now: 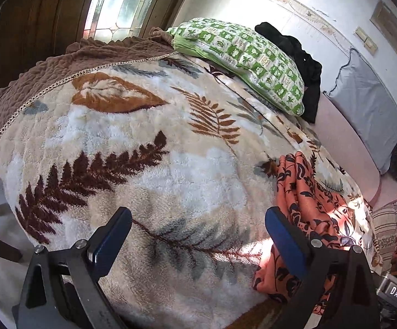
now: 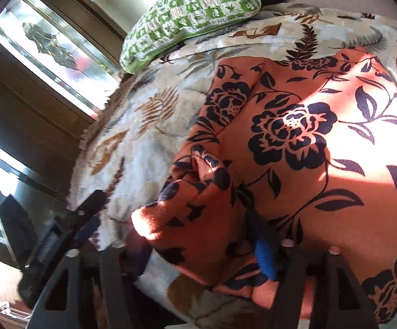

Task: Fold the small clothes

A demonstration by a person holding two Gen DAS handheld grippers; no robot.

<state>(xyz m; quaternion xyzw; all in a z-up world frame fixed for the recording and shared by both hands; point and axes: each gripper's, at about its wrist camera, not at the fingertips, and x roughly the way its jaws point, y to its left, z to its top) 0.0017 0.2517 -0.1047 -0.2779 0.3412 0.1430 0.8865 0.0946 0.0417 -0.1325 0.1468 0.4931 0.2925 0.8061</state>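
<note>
A leaf-print fleece blanket (image 1: 149, 148) covers the bed, with a green checked pillow (image 1: 242, 60) at its far side. My orange floral garment (image 2: 302, 142) lies bunched on the blanket's right side. My left gripper (image 1: 198, 227) hovers spread apart over bare blanket; my right gripper (image 2: 198, 249) has a fold of the garment between its fingers, though I cannot tell whether it is clamped.

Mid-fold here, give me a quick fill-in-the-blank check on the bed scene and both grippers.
1. The orange garment carries a black ____ print.
2. The left gripper hangs with its jaws ____ over the leaf-patterned blanket, holding nothing.
3. The pillow at the far end of the bed is checked white and ____.
4. A fold of the garment lies bunched between the fingers of the ____ gripper.

Missing words: floral; open; green; right
</note>
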